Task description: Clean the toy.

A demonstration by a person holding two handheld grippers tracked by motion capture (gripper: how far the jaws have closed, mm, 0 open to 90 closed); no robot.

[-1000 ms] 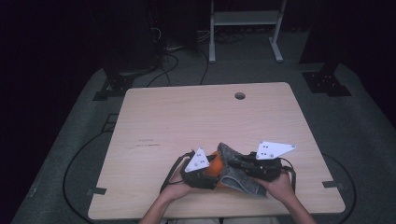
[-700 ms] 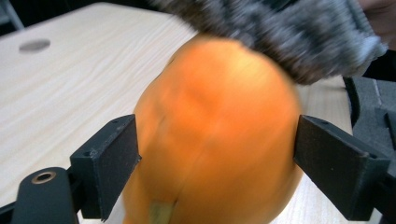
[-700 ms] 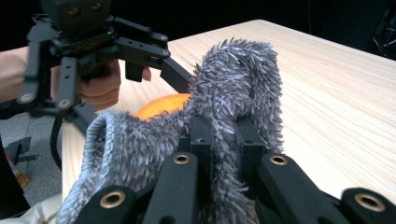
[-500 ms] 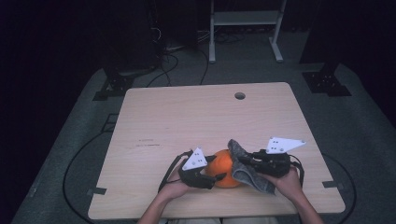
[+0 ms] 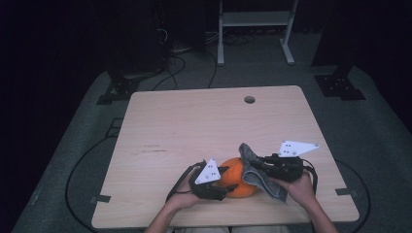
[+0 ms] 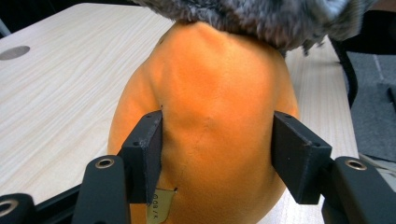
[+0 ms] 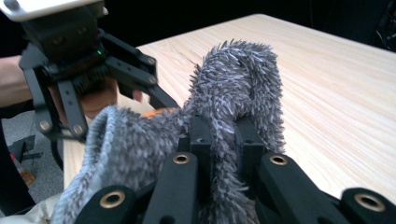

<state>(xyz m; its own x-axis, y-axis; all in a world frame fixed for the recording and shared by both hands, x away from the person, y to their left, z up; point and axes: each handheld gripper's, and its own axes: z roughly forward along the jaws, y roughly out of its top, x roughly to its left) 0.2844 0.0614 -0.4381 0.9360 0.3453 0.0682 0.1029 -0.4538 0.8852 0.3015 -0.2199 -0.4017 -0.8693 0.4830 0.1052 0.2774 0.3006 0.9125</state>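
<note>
A soft orange ball-shaped plush [image 5: 237, 175] rests on the wooden table [image 5: 194, 126] near its front edge. My left gripper [image 5: 227, 182] holds it from the left. In the left gripper view its pads [image 6: 148, 154] dent the orange plush [image 6: 219, 93] on both sides, the jaws having just been closing on it. A grey fuzzy cloth [image 5: 248, 156] drapes the plush's right side. My right gripper [image 5: 258, 164] is shut on that cloth [image 7: 238, 79], pinched between the jaws. The right gripper view also has the left gripper [image 7: 93, 60] behind the cloth.
A round cable hole [image 5: 249, 99] sits near the table's far edge. Beyond the table stand a white rack [image 5: 255, 19] and black stand feet [image 5: 340, 85], with cables [image 5: 170, 63] on the grey floor. Bare tabletop stretches ahead of both hands.
The right gripper has drawn the grey cloth to the right, off the orange plush, so more orange shows. The left gripper stays put with its jaws tighter on the plush.
</note>
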